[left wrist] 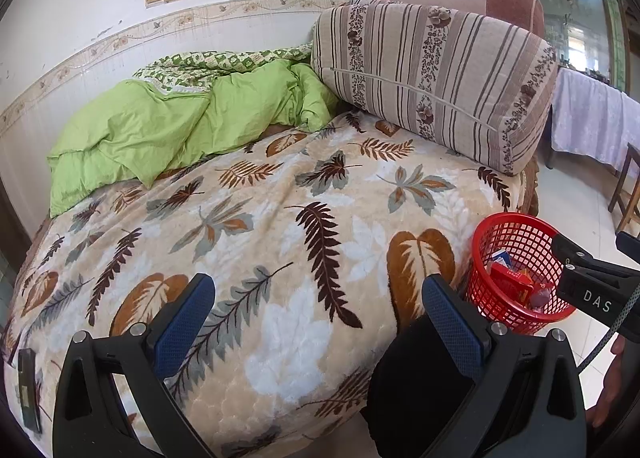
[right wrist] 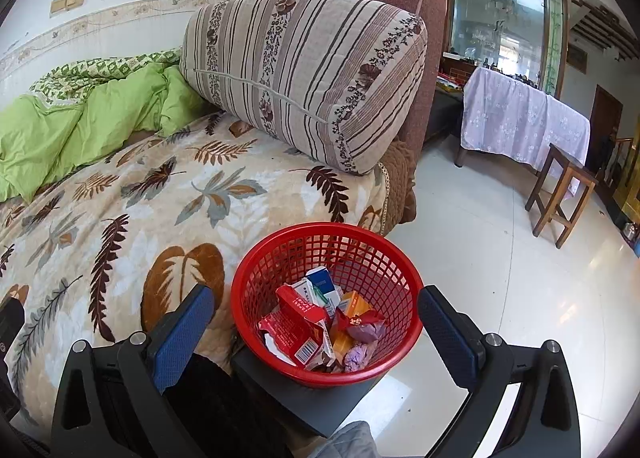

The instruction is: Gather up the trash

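Note:
A red mesh basket (right wrist: 280, 258) stands on a dark low stand (right wrist: 320, 402) beside the bed; it also shows at the right of the left wrist view as the basket (left wrist: 516, 234). Inside lie a red carton (right wrist: 296, 322), a white and blue box (right wrist: 320, 286), an orange packet (right wrist: 354, 304) and purple wrappers (right wrist: 360, 354). My right gripper (right wrist: 316, 322) hangs open just above and in front of the basket, holding nothing. My left gripper (left wrist: 318, 310) is open over the leaf-patterned blanket (left wrist: 260, 217), empty. The right gripper's body (left wrist: 592, 282) crosses the left view's right edge.
A striped bolster cushion (right wrist: 304, 73) leans on the brown headboard (right wrist: 416, 17). A green quilt (left wrist: 160, 121) is bunched by the wall. On the tiled floor (right wrist: 480, 258) stand a wooden stool (right wrist: 560, 193) and a cloth-covered table (right wrist: 520, 117). A dark phone-like object (left wrist: 28, 390) lies at the blanket's left edge.

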Motion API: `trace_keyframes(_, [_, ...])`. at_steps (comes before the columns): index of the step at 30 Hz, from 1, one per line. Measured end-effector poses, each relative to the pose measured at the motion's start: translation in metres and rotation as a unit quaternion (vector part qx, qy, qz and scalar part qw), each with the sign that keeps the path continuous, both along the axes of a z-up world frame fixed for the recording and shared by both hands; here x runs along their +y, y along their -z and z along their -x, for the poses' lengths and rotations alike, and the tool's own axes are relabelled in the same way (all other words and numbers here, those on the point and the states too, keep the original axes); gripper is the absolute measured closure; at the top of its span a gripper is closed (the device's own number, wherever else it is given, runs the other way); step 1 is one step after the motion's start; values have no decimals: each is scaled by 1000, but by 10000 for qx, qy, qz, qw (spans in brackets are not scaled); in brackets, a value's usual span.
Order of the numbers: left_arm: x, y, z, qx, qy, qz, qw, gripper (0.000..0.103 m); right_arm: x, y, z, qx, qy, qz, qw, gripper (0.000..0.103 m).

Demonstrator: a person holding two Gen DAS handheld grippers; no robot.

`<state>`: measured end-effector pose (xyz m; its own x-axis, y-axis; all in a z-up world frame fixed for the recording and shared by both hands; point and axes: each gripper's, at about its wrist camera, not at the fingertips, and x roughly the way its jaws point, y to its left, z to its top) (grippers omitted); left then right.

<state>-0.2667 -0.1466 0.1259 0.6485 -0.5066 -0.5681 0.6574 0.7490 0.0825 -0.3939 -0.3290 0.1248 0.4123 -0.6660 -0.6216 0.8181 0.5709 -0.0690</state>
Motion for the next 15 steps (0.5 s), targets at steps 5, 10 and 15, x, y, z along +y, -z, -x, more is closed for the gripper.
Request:
trace_keyframes(5, [3, 1, 0, 17, -12, 12, 10000, 0, 0, 0, 0, 2, -4, -8, 10000, 1])
trace_keyframes(10, [5, 2, 0, 24, -13, 10, 10000, 0, 1, 0, 0, 11, -4, -13, 10000, 1])
trace_keyframes(15, [6, 2, -1, 21, -15, 14, 10000, 0, 1, 0, 0, 10, -6, -12, 10000, 1])
